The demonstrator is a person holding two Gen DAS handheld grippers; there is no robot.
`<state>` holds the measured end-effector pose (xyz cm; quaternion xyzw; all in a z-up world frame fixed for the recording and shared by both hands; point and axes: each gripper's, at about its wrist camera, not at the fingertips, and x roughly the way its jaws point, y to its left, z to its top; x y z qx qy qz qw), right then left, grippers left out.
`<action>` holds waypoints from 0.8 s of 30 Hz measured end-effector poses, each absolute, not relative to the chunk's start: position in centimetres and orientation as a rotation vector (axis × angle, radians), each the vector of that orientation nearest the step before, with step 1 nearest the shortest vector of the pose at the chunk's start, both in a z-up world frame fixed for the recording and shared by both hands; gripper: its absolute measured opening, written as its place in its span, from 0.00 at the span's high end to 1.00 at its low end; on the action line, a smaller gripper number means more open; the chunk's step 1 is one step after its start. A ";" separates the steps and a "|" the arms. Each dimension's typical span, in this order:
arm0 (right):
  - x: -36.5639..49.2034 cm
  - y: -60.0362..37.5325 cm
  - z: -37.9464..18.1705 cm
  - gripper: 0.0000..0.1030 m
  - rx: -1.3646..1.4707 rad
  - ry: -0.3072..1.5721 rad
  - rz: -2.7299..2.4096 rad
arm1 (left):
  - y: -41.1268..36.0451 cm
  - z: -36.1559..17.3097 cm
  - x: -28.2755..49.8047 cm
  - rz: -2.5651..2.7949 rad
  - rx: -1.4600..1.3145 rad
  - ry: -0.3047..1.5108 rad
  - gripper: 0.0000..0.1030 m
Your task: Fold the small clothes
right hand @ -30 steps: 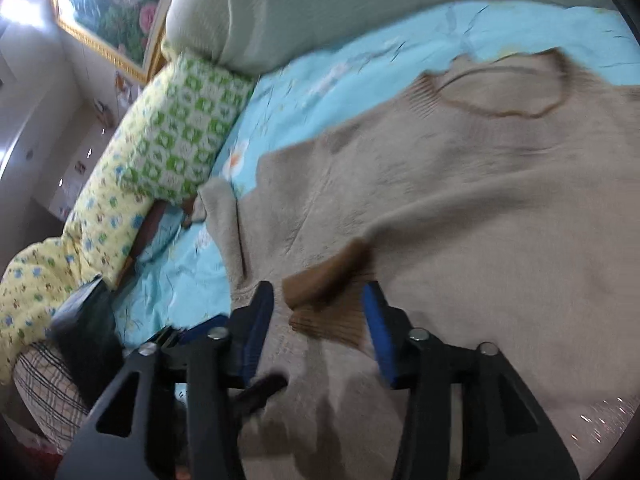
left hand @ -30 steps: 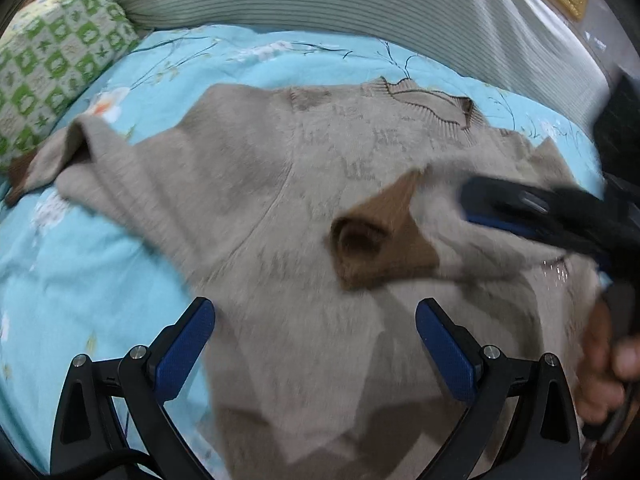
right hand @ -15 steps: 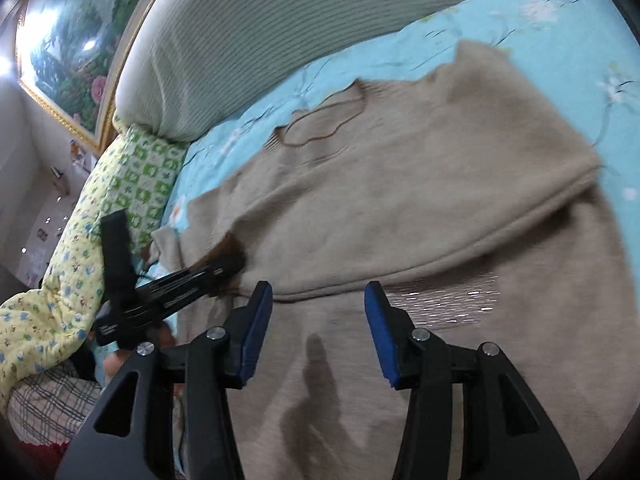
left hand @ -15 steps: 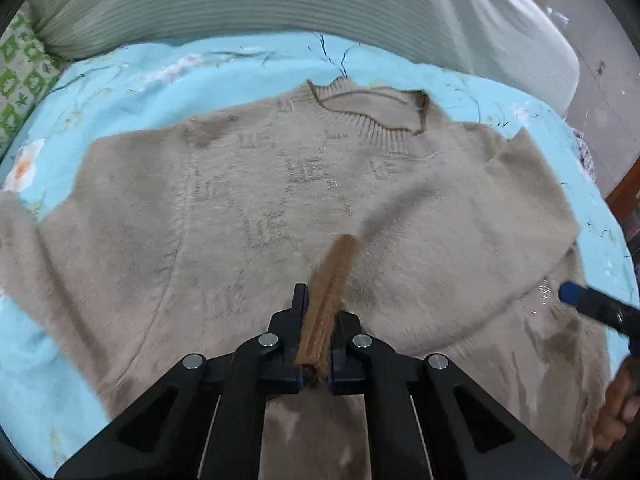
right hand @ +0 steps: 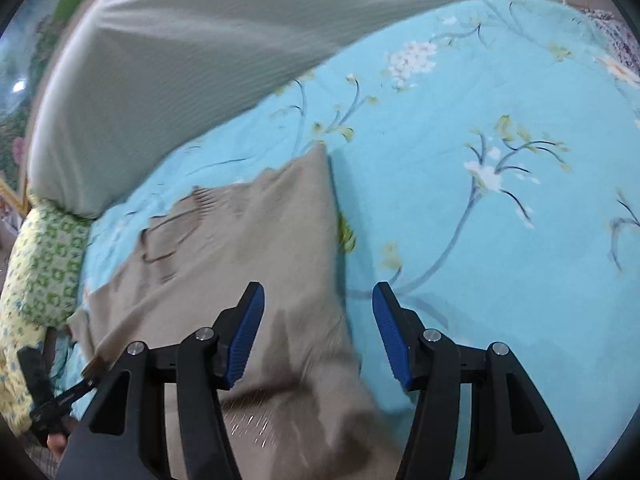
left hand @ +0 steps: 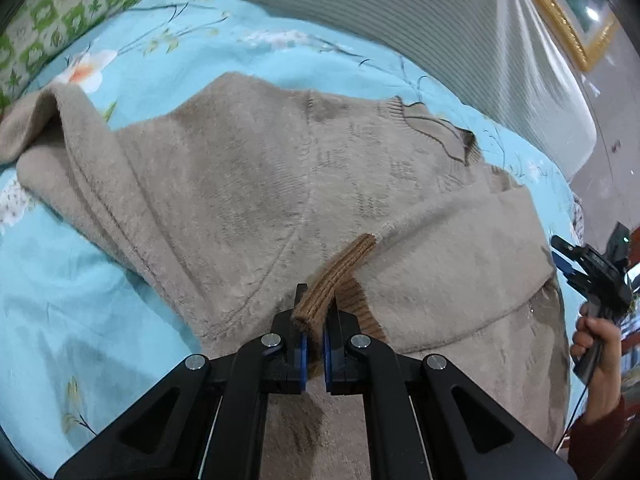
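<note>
1. Clamping the brown cuff (left hand: 336, 280), the left gripper (left hand: 314, 328) has its blue pads (left hand: 303, 354) pressed nearly together, with the ribbed cuff standing up between them.
2. From the cuff, the right sleeve (left hand: 460, 256) runs back across the sweater's (left hand: 248, 184) front, folded over the chest toward its right side.
3. The sweater lies spread on the bed (left hand: 80, 300), collar (left hand: 440, 132) toward the grey headboard cushion (left hand: 380, 8); its left sleeve (left hand: 44, 120) is bunched toward the bed's left edge, near a green pillow (left hand: 60, 12).
4. Bare blue floral sheet shows left of the left gripper, between the sweater's side and the bed's near edge.
5. The right gripper (right hand: 318, 332) hangs with fingers (right hand: 246, 332) spread wide and nothing between them; the left finger is over the sweater's (right hand: 280, 280) side edge, the right finger over bare sheet (right hand: 500, 200).
6. In the right wrist view, the sweater's edge runs from below the fingers up toward the cushion (right hand: 180, 60), and the sheet to the right of it is wide and bare.
7. In the left wrist view, the right gripper (left hand: 568, 256) sits off the sweater's right side, held in the person's hand (left hand: 596, 340), well apart from the cuff.
</note>
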<state>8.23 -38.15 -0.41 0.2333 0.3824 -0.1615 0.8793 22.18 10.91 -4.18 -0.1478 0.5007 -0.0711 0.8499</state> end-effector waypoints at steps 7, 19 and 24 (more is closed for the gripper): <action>13.4 -37.5 -2.6 0.92 0.352 0.917 -0.296 | 9.8 -4.6 22.9 -0.139 -0.280 1.083 0.97; 10.7 -38.2 -1.5 0.64 0.369 0.838 -0.406 | 9.2 -4.4 23.7 -0.140 -0.300 1.087 0.84; 6.6 -34.5 0.9 0.50 0.378 0.747 -0.307 | 12.1 -3.6 21.3 -0.105 -0.341 1.062 0.68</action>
